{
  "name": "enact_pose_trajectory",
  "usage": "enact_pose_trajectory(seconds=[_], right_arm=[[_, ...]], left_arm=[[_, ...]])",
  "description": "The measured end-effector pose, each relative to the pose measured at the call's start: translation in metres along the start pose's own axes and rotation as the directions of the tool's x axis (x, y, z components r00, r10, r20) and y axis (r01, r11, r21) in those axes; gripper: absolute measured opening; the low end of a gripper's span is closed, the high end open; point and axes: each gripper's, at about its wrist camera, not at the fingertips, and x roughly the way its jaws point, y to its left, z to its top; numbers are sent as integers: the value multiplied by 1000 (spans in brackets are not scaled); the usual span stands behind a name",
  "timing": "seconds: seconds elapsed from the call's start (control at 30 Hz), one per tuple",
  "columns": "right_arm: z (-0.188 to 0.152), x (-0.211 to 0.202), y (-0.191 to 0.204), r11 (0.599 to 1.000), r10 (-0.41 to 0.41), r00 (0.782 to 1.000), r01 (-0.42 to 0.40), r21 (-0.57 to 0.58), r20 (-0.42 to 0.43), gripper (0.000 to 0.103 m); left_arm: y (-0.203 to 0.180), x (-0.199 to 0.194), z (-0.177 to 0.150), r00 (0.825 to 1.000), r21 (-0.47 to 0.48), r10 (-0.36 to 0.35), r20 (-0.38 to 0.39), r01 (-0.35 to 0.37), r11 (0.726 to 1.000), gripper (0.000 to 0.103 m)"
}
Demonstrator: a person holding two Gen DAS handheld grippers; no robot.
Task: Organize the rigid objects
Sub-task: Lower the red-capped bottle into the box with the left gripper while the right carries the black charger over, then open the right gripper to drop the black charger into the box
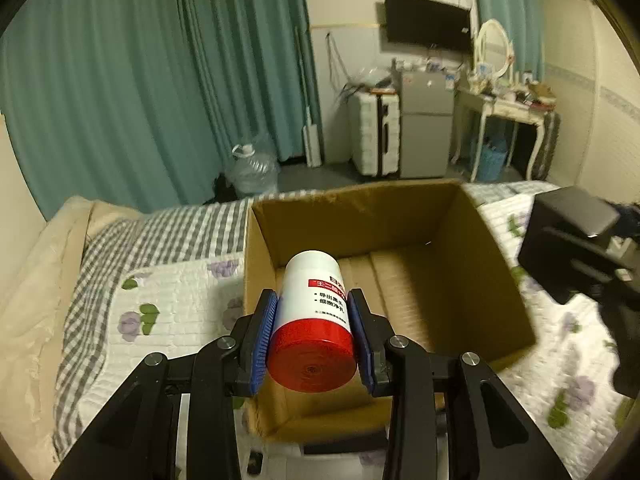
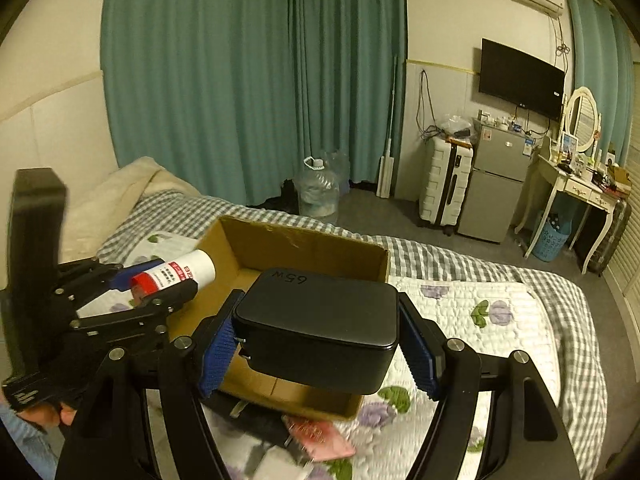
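Observation:
My left gripper (image 1: 313,320) is shut on a white bottle with a red cap (image 1: 314,320) and holds it above the near left part of an open cardboard box (image 1: 420,220) on the bed. The box looks empty inside. My right gripper (image 2: 320,340) is shut on a black power adapter (image 2: 320,332) marked "65w" and holds it over the same box (image 2: 304,244). The left gripper (image 2: 160,284) with the bottle (image 2: 180,274) shows at the left of the right wrist view. The right gripper with the adapter (image 1: 572,236) shows blurred at the right of the left wrist view.
The box sits on a flowered quilt (image 2: 480,320) over a checked sheet. A pink packet (image 2: 320,436) and other small items lie on the quilt in front of the box. A water jug (image 2: 318,192), suitcase (image 2: 444,184), fridge and dressing table stand beyond the bed.

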Motion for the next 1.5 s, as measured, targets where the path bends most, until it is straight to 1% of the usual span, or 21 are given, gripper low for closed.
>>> enact_pose_trajectory(seconds=[0.1, 0.17, 0.23, 0.27, 0.3, 0.37, 0.47, 0.63, 0.7, 0.73, 0.83, 0.97, 1.0, 1.03, 1.1, 1.17, 1.3, 1.4, 1.5], right_arm=[[-3, 21, -6, 1000, 16, 1000, -15, 13, -9, 72], [-5, 32, -10, 1000, 19, 1000, -19, 16, -14, 72], [-8, 40, -12, 1000, 20, 1000, -20, 21, -16, 72], [-9, 43, -12, 999, 24, 1000, -23, 25, -19, 72], [-11, 46, -13, 999, 30, 999, -29, 30, -22, 72], [-12, 49, -16, 999, 39, 999, -38, 36, -25, 72], [-12, 48, -19, 999, 34, 999, -33, 40, -24, 72], [-4, 43, -17, 999, 41, 999, -40, 34, -25, 72], [-2, 50, -15, 998, 53, 998, -51, 31, -39, 72], [-2, 56, -14, 998, 57, 997, -56, 31, -52, 72], [-8, 73, -8, 998, 58, 994, -57, 17, -89, 72], [-17, 87, -1, 999, 52, 992, -53, -2, -111, 73], [-18, 88, -1, 999, 51, 993, -51, 2, -110, 77], [-18, 86, -2, 999, 48, 995, -48, 0, -92, 87], [-15, 77, -1, 1000, 20, 998, -21, -13, -55, 95], [-11, 63, -1, 1000, -7, 1000, 7, -11, -21, 95], [-3, 28, -3, 1000, -26, 1000, 26, 12, -5, 95], [4, -11, 2, 998, -60, 998, 60, -4, 18, 96], [10, -54, 11, 996, -85, 995, 86, -12, 42, 98]], left_arm=[[-2, 20, -3, 1000, -10, 3, -14, -4, 1000, 36], [-6, 27, -6, 1000, -1, 15, -3, -15, 1000, 37], [-10, 33, -8, 999, 29, 37, 14, -37, 999, 42], [-12, 35, -9, 998, 42, 57, 17, -58, 997, 53], [-14, 36, -11, 997, 50, 75, 23, -76, 996, 56], [-13, 34, -12, 997, 44, 70, 24, -71, 997, 60], [-6, 30, -11, 998, 16, 64, 12, -64, 998, 61], [7, 12, -8, 1000, -29, 14, 21, -13, 999, 61], [10, 7, -6, 999, -39, 25, 30, -24, 999, 63], [13, 6, -7, 999, -42, 21, 34, -20, 999, 65], [17, 1, -7, 999, -55, -11, 44, 13, 998, 66], [22, -3, -12, 998, -71, -19, 53, 23, 997, 66], [23, -7, -14, 998, -81, -25, 59, 29, 996, 66], [25, -11, -14, 998, -88, -27, 65, 33, 996, 66], [26, -22, -15, 997, -102, -26, 78, 34, 994, 66], [28, -35, -15, 996, -110, -22, 89, 32, 993, 66], [32, -73, -13, 992, -132, -13, 128, 30, 991, 66], [35, -106, -15, 987, -141, 1, 162, 22, 990, 66], [34, -137, -21, 985, -136, 6, 173, 17, 991, 67]])
